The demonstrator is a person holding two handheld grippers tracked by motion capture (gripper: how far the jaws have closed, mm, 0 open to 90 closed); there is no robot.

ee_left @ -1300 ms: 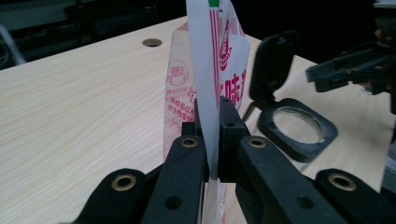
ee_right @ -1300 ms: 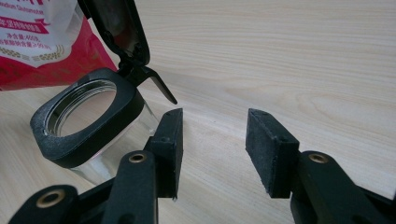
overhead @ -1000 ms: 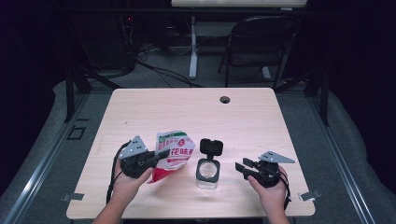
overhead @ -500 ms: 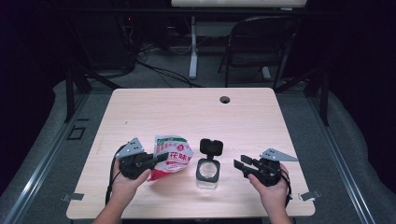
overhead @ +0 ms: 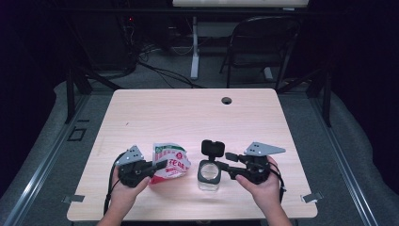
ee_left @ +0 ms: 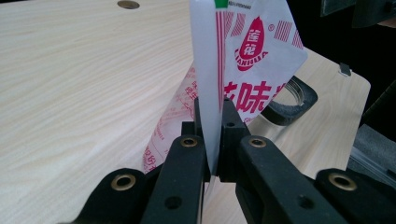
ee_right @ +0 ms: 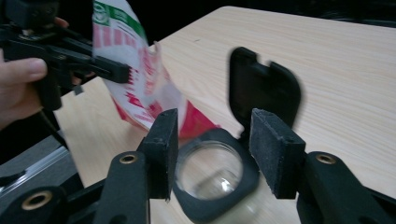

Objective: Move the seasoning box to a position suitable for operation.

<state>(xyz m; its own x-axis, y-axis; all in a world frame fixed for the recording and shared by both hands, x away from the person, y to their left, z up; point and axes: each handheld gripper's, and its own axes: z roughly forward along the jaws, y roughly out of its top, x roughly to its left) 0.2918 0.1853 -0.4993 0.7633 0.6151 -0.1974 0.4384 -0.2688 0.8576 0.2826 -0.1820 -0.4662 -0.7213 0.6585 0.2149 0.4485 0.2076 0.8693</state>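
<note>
Packet (overhead: 170,163): red-white printed, creased (green strip on top) | left gripper (ee_left: 212,140) jaws pinch it | right gripper (ee_right: 215,149) jaws just widened, empty

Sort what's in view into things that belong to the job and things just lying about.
In the job: packet, pinched in the left gripper; clear jar with its black lid flipped open; right gripper, jaws open by the jar.

Lying about: chair; cables on the floor; table hole.

One overhead, two close tool-mounted
</note>
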